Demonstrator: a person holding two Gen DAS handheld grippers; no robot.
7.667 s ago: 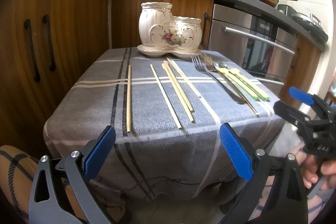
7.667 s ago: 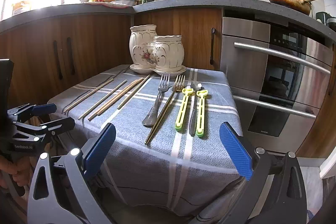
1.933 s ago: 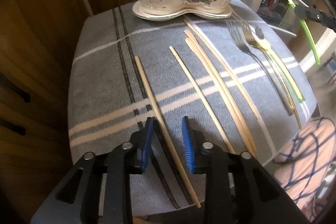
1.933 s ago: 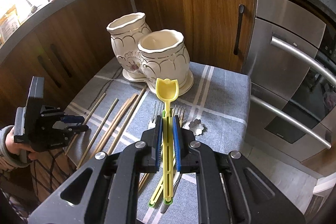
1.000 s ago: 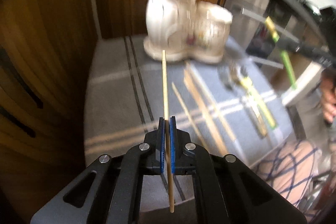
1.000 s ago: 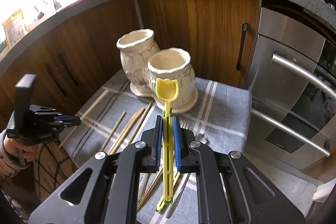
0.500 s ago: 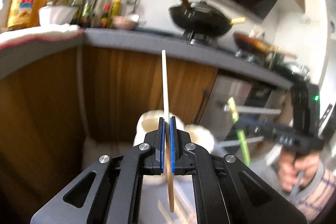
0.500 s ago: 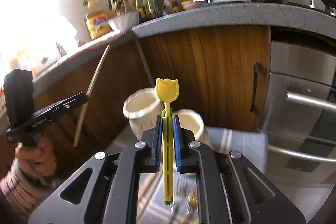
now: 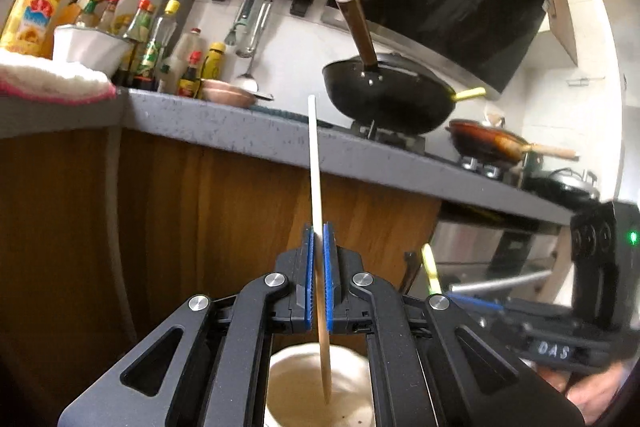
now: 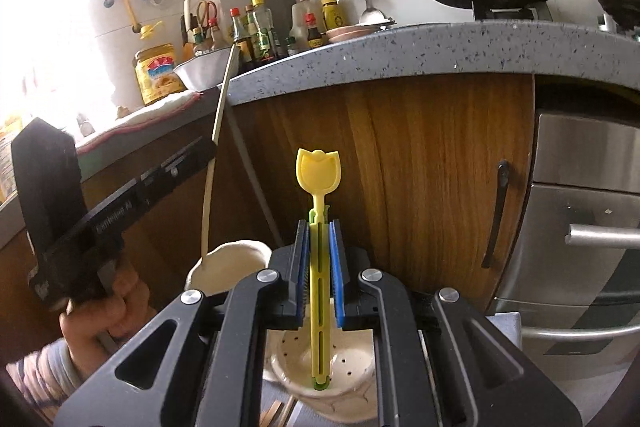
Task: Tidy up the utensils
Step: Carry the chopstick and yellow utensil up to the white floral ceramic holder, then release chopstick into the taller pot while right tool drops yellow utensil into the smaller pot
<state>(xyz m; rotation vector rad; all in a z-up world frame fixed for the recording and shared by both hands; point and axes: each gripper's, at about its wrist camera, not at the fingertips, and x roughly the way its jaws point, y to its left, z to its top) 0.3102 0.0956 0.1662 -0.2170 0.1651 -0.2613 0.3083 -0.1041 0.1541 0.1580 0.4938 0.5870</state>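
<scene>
Left gripper (image 9: 317, 281) fingers clamp pale wooden chopstick (image 9: 316, 187), tip over cream ceramic pot (image 9: 316, 387). Right gripper (image 10: 319, 275) pinches yellow plastic tulip-ended utensil (image 10: 319, 227) above perforated cream ceramic holder (image 10: 340, 363). Risk: tilted release catches rim, tips out.

A home kitchen; a black wok (image 9: 386, 95) sits on a stove on a grey speckled counter (image 10: 400, 47); sauce bottles (image 9: 160, 43) crowd the corner; wooden cabinets (image 10: 440, 167) and a steel oven (image 10: 588, 227) below.
</scene>
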